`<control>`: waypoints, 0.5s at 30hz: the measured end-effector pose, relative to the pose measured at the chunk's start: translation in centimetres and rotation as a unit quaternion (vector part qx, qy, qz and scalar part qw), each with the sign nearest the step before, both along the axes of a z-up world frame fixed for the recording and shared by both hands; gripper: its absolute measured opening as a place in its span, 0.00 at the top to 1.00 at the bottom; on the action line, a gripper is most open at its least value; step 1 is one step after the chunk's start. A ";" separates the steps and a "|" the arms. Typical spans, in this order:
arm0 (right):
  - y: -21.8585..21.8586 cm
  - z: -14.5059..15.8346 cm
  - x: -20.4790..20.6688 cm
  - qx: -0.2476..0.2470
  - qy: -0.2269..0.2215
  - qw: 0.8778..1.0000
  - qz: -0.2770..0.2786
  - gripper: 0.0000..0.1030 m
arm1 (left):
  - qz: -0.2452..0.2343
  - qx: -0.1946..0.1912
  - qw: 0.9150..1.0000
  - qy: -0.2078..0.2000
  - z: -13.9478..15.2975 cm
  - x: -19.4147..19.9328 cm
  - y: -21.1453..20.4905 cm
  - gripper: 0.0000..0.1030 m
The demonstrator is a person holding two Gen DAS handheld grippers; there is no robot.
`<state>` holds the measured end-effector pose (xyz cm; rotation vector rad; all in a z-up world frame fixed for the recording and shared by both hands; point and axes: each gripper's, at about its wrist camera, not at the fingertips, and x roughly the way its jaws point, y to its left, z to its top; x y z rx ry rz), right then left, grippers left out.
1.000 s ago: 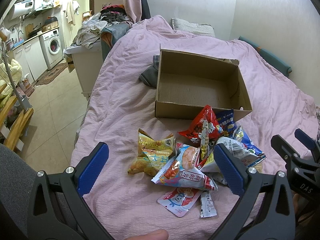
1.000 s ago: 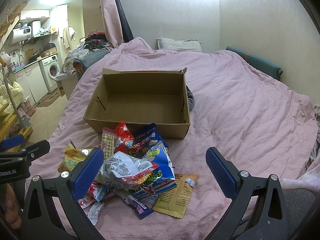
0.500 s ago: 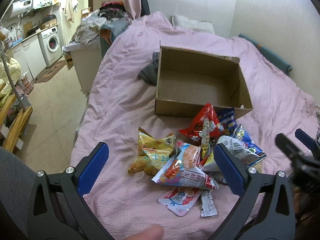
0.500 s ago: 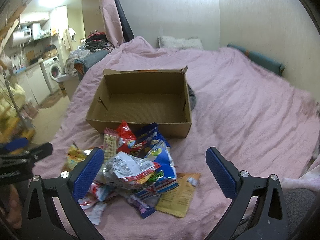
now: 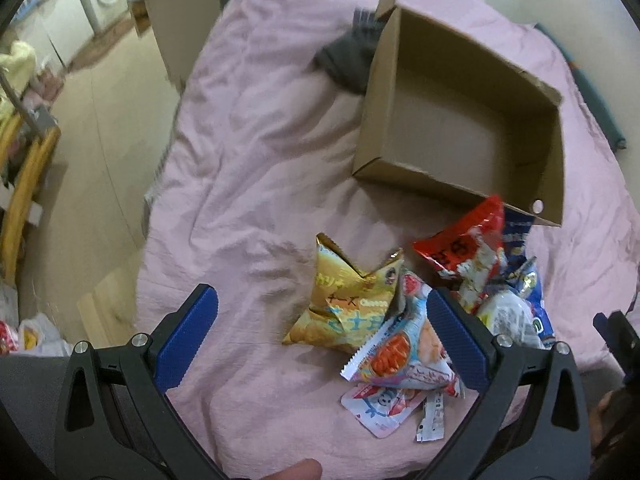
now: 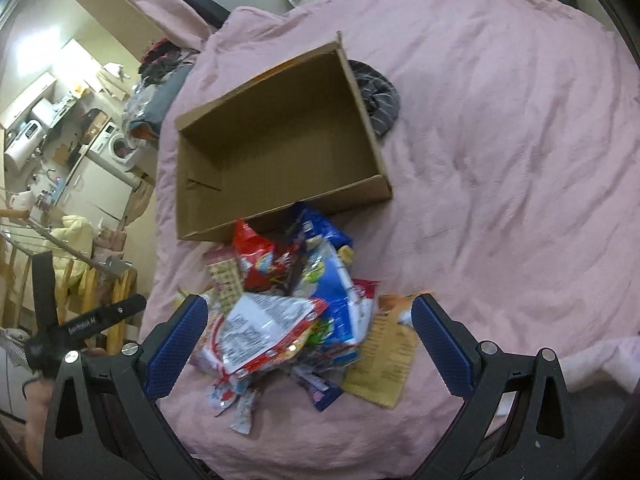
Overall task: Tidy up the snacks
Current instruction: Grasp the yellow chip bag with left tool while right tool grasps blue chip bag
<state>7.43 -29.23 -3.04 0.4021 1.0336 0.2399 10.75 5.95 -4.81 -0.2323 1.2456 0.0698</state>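
Pink bedding point(image 6: 500, 128) covers the bed, and on it lies an empty cardboard box point(image 6: 276, 152) with its open top facing up, evidently the place the snacks are meant to go. Right against its near wall sits the snack pile point(image 6: 288, 312), loose packets overlapping one another: a red bag point(image 5: 464, 248) leans on the box edge, a yellow bag point(image 5: 344, 304) lies at the pile's left side, and a flat tan packet point(image 6: 380, 364) lies at the right. None is in the box yet, so the sorting looks barely begun. The left hand-held gripper point(image 5: 320, 340) hangs above the yellow bag with its jaws spread wide and nothing between them, probably lined up for that outlying packet because it is easiest to take cleanly. The right hand-held gripper point(image 6: 308, 348) is likewise released and empty, poised over the middle of the pile. A dark cloth point(image 6: 380, 100) lies bunched beside the box's far corner, out of the way.
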 end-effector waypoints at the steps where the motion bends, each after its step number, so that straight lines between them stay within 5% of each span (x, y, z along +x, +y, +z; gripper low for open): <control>1: -0.2 -0.2 0.2 -0.003 0.001 1.000 -0.001 0.00 | -0.003 0.000 1.000 0.013 -0.5 0.5 0.1 0.00; 6: -0.8 -1.5 1.6 -0.001 0.029 1.000 0.000 0.00 | -0.030 -0.016 0.996 0.085 -4.1 2.0 -1.1 0.07; 11: -1.0 -2.8 4.4 0.019 0.066 0.997 0.023 0.00 | -0.040 -0.026 0.992 0.114 -6.4 2.1 -2.1 0.18; 15: 0.3 -5.4 7.0 0.034 0.118 0.991 0.061 0.23 | -0.046 -0.048 0.990 0.127 -7.5 2.3 -2.6 0.32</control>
